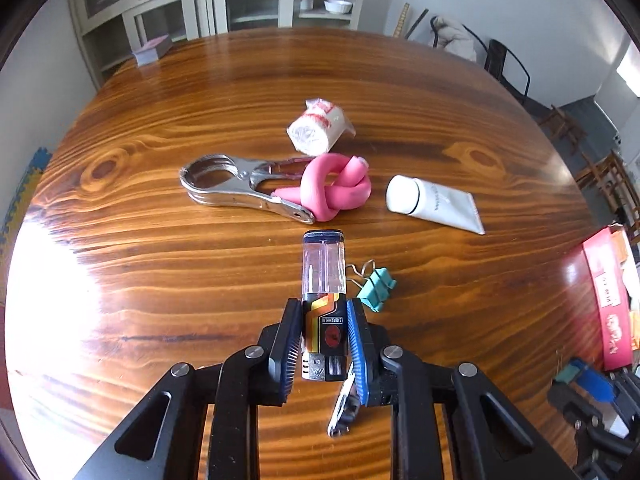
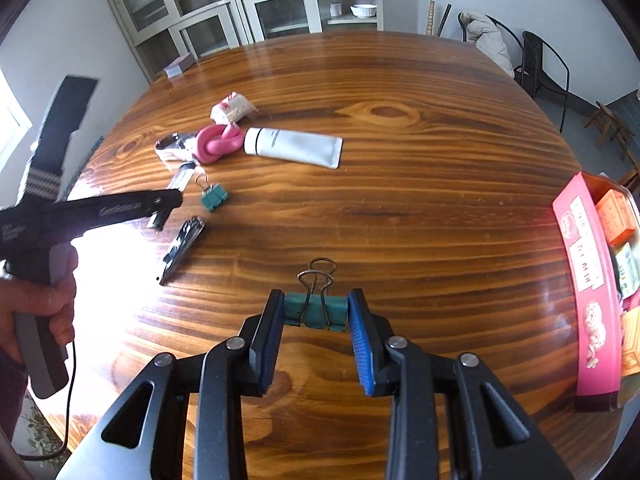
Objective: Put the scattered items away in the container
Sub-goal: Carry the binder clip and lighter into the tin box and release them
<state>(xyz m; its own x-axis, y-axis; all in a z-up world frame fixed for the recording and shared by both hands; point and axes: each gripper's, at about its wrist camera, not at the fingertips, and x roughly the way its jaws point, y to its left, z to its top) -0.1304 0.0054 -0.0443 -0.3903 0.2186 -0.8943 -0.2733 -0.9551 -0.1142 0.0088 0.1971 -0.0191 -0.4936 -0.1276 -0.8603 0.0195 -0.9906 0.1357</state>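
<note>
Gripping a lighter [image 1: 324,312] in left fingers [image 1: 290,340], its head half hidden, right fingers [image 2: 362,340] clamping a binder clip [image 2: 316,310]

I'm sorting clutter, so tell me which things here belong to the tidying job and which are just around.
Job:
clear-bodied lighter in left gripper
teal binder clip in right gripper
second teal clip
white tube
pink knotted foam
pink container

Around:
pad of paper
black chairs

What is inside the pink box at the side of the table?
The pink box holds an orange packet and some smaller paper packets. Its near wall and the picture's edge hide the rest.
</note>
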